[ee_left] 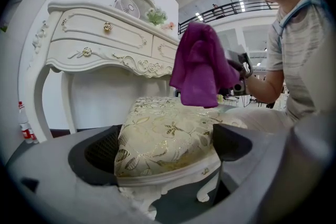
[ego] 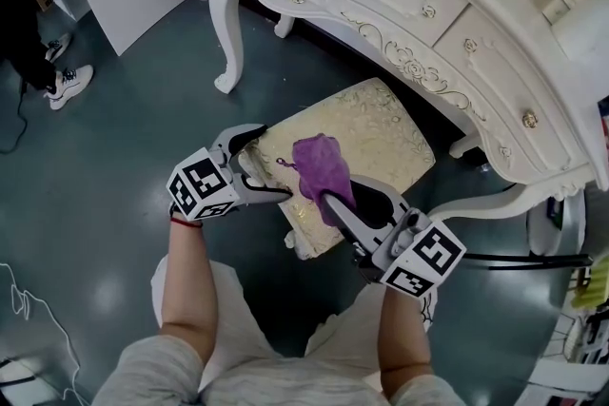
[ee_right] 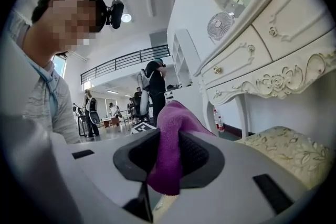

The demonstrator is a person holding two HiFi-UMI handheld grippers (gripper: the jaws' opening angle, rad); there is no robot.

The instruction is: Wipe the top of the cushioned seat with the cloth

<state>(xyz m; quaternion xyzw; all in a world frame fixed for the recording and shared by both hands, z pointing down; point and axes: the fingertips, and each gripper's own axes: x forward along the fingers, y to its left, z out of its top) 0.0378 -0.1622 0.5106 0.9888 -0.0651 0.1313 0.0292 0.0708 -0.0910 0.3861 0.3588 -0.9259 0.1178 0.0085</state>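
Left claw [ee_left: 165, 147] clamps seat [ee_left: 157, 123], clearest in its view

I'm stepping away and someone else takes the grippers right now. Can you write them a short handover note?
Left gripper: fingers closed on a corner of the seat, apparently steadying it.
Right gripper: shut on the purple cloth, held over the seat top; I cannot tell whether it touches.
The seat stands on the floor, partly under the dressing table.
Done: cloth is in hand and at the seat.
Left: wipe the top; nothing shows how much is wiped already.
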